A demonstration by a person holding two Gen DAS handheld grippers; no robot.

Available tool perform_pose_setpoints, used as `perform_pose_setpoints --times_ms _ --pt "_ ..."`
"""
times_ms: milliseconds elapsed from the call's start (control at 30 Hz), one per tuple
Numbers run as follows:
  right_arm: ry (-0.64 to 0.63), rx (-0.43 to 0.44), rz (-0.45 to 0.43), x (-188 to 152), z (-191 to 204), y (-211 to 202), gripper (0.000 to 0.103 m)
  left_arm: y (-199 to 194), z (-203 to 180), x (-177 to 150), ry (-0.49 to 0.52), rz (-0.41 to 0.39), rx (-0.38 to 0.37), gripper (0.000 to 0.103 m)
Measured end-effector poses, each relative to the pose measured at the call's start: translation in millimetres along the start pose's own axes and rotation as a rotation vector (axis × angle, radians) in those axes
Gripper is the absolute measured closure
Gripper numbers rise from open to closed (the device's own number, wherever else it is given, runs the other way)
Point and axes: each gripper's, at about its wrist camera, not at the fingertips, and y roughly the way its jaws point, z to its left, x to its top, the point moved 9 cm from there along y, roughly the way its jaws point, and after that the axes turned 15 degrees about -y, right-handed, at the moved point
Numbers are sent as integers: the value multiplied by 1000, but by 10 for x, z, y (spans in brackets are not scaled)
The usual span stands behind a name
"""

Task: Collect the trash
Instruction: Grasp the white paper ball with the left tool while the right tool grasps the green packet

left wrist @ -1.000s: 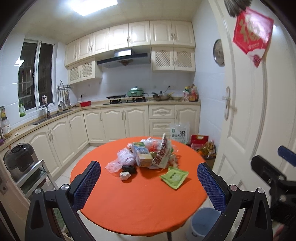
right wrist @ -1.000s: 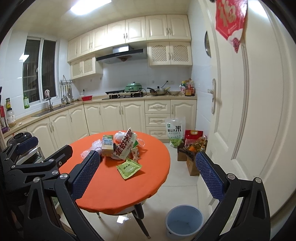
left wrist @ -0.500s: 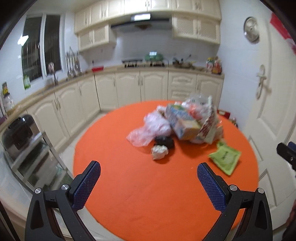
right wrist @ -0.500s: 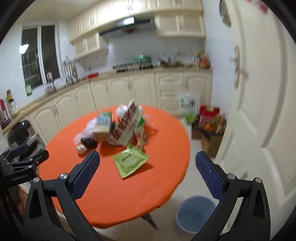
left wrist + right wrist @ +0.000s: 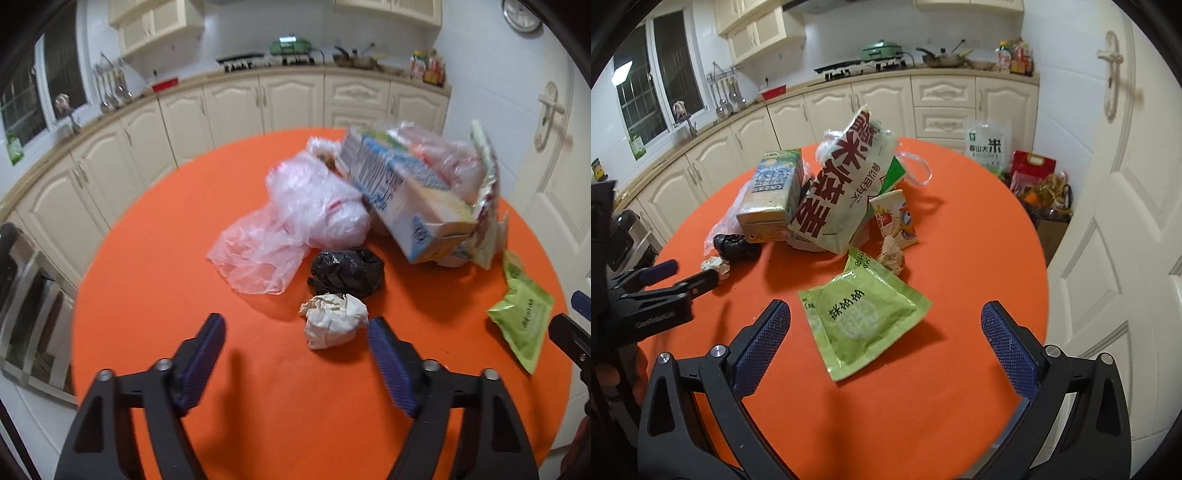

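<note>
Two grippers have come down close over the orange table (image 5: 155, 280). The left gripper (image 5: 295, 354) has just been closing a bit, nothing between its jaws yet; the white paper ball (image 5: 334, 319) sits at 12 o'clock. The right gripper (image 5: 886, 343) stays wide apart, empty, green packet (image 5: 862, 314) ahead. Grabbing comes next, I think.

From the left wrist, the green sachet (image 5: 521, 317) is partly covered by the right claw (image 5: 570, 325), itself cut off at the frame's edge. The carton (image 5: 402, 199) hides most of the big printed bag (image 5: 487, 173). Its lettering is blurred.
</note>
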Motion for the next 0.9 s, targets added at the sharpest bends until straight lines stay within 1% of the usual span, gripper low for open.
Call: perform_pose_setpoints --times_ms 100,133,167,200,233,267,300,433,533,600,633,700,733,767,800,833,867,900 --pt "-2 2 20 23 12 102 0 123 -36 31 5 2 -12 42" --pt "-3 1 24 41 12 135 0 157 -54 42 15 4 -10 48" --pt "-7 2 30 50 24 164 0 172 -73 47 21 0 -20 56" --pt "-11 2 41 52 42 205 0 168 -89 36 27 5 -37 62" --pt "-13 1 48 61 51 239 0 168 -103 28 24 11 -65 77" --pt "-15 5 54 67 68 271 0 180 -95 24 27 9 -70 78" --pt "-19 17 60 77 99 312 0 178 -89 17 28 8 -66 78" --pt "-27 19 101 101 149 463 0 128 34 -45 16 2 -79 79" --pt "-31 12 120 136 174 512 4 13 107 -119 4 -8 -83 79" --pt "-34 22 130 153 206 554 13 -67 122 -182 4 -11 -90 79" --pt "-41 27 141 149 227 584 15 -134 115 -218 8 -14 -94 79" --pt "-66 14 141 144 242 585 23 -203 84 -252 15 -15 -105 79" --pt "-77 1 143 137 242 569 35 -261 74 -278 17 -19 -112 79" --pt "-84 -11 141 128 233 548 42 -344 66 -304 17 -20 -118 79" --pt "-82 -13 136 115 196 511 59 -377 59 -322 16 -19 -125 79" --pt "-75 -3 130 104 166 481 71 -416 48 -340 17 -21 -134 79" --pt "-63 17 124 88 144 454 71 -459 31 -359 17 -22 -138 79" --pt "-47 61 111 65 120 418 73 -509 13 -383 18 -23 -141 79"
